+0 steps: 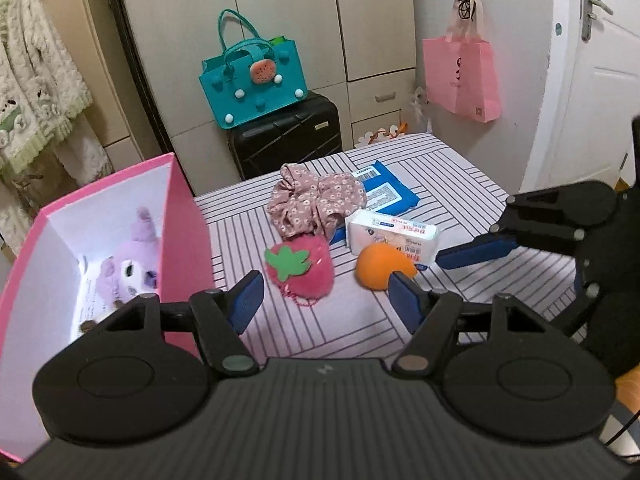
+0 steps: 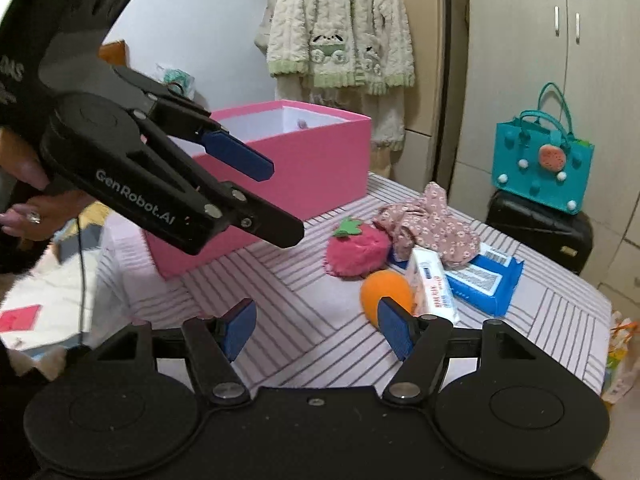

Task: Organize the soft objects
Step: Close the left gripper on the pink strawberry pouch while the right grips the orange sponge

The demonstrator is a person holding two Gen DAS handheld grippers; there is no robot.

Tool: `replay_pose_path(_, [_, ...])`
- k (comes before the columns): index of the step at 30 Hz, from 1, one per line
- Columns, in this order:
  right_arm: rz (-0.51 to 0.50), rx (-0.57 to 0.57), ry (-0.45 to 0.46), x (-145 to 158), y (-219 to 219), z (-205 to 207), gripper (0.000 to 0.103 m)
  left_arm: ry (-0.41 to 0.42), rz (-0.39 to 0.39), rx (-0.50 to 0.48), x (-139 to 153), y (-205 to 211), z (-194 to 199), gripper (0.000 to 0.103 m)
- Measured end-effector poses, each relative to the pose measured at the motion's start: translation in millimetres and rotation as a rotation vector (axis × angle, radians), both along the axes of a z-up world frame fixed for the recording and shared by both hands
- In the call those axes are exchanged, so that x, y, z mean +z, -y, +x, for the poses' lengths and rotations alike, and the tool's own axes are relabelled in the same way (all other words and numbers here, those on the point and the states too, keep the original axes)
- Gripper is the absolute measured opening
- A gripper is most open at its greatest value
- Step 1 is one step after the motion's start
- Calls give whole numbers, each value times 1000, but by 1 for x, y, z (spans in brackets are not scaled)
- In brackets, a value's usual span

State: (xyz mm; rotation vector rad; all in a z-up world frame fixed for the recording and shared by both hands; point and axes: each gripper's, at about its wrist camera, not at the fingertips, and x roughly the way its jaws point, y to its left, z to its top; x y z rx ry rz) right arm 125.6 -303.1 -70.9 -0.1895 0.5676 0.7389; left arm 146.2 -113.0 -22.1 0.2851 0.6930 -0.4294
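Soft items sit clustered mid-worktop [image 1: 460,184] on a striped pink-and-white cover. Strawberry plush [image 1: 300,270]: fuzzy pink-red, green felt leaf, at 12 o'clock just ahead of the left claw [image 1: 326,300]. Orange ball [image 1: 382,266] at 1 o'clock, touching the white tissue pack [image 1: 394,238] behind it. Floral pink cloth [image 1: 314,204] is bunched at the back of the pile, draped over the blue wipes pack [image 1: 390,188].

Pink box [image 1: 186,236] stands open at 9–10 o'clock in the left wrist view, white inside, with a purple plush toy [image 1: 128,268] already lying in it.

Left claw: released, jaws apart, nothing between the blue pads, nothing touched. It hangs above the cover, strawberry framed in the gap further on.

Right claw [image 2: 316,330]: also released and empty, pads apart. From its view the orange ball is partly hidden behind its right pad at 1 o'clock; cannot tell if they touch.

In the right wrist view the left claw crosses at 10 o'clock in front of the pink box, a person's hand [image 2: 28,208] gripping its handle.

Background: teal tote [image 1: 254,84] on a black suitcase [image 1: 288,132], pink bag [image 1: 462,76] hung on the wall, fleece robe [image 2: 340,28] hanging, wardrobe [image 1: 280,8] behind.
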Motion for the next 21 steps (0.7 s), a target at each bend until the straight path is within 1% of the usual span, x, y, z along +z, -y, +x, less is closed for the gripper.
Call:
replay_pose_path(2, [-12, -15, 22, -5, -3, 1, 72, -20, -8, 6, -6, 5, 9, 68])
replay_pose_path(5, [-18, -45, 58, -16, -7, 6, 72, -57, -17, 17, -19, 13, 26, 65])
replay_pose_path(6, [-36, -59, 61, -20, -9, 9, 72, -67, -19, 23, -23, 15, 32, 63])
replay_pose_path(10, [-84, -100, 52, -30, -17, 20, 72, -115, -5, 75, -37, 21, 60, 61])
replay_pose_path(13, [-57, -143, 26, -34, -17, 27, 72, -104, 12, 115, -41, 21, 72, 61])
replay_pose_path(15, [-38, -183, 13, -37, -16, 31, 75, -98, 19, 134, -43, 21, 77, 61])
replay_pose_path(18, [-10, -215, -26, -39, -13, 36, 75, -122, 7, 143, -48, 22, 85, 61])
replay_pose_path(21, [44, -241, -61, -38, -7, 40, 75, -126, 6, 156, -53, 24, 89, 61])
